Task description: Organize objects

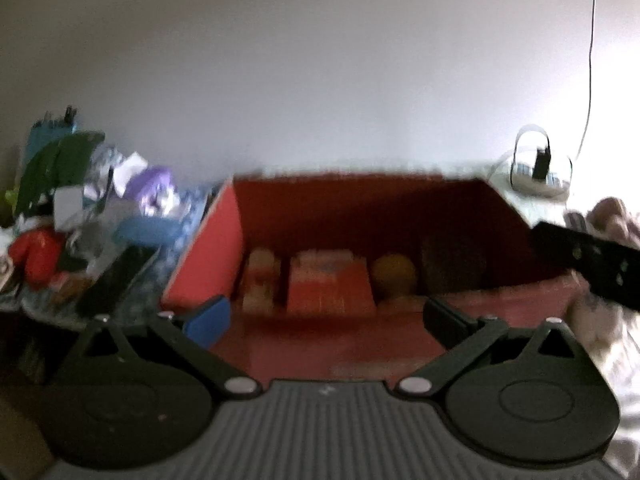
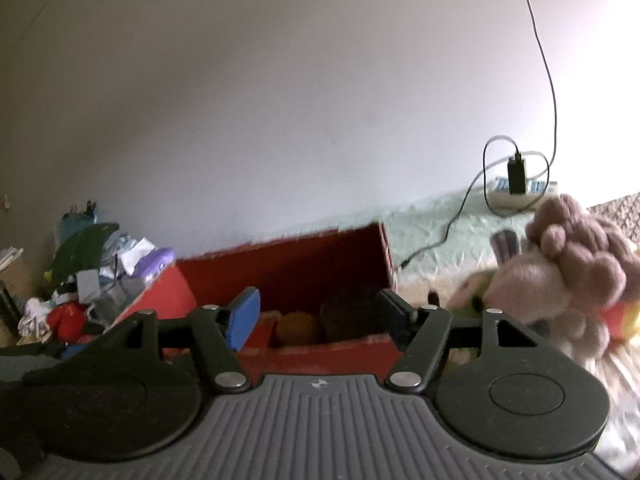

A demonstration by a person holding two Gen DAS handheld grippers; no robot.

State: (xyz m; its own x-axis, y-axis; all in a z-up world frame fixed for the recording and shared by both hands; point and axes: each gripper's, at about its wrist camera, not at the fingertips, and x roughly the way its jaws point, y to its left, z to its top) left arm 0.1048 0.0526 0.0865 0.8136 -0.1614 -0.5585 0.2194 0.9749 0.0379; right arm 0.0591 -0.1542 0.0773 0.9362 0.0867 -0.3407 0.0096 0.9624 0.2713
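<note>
Plain pale wall (image 2: 280, 100) fills the bkgd, w/ a thin black cable (image 2: 548, 72) dropping down it to a black charger (image 2: 516, 176) plugged into a white power strip (image 2: 520, 196) at the right. Pale green textured cover (image 2: 432, 224) runs along under the wall.

Red box (image 1: 360, 216), open top, sits dead centre. Inside it, seen from the left wrist view: a pale item at left, an orange-red packet (image 1: 330, 284) next to it, a yellow ball (image 1: 394, 274) further right, then a dark brown lump (image 1: 452, 268) near the right wall. Picture is too blurred to read any writing or brand on the packet or box.

Left of the box is a messy heap (image 2: 100, 276): green, purple, grey and red bits piled together, plus a flat black thing (image 1: 116, 280) lying beside the box's left wall.

Right of the box, a pink stuffed toy (image 2: 568, 268) w/ knobbly curls, just beside the right hand-held gripper (image 2: 318, 316).

Left hand-held gripper (image 1: 326, 316) hovers at the box's near edge, fingers spread wide, nothing between them; one finger carries a blue pad (image 1: 208, 320). Right hand-held gripper is also spread apart and empty, pointed at the box's right half, blue pad (image 2: 242, 320) on its left finger. Its black body shows at the right edge of the left view.
</note>
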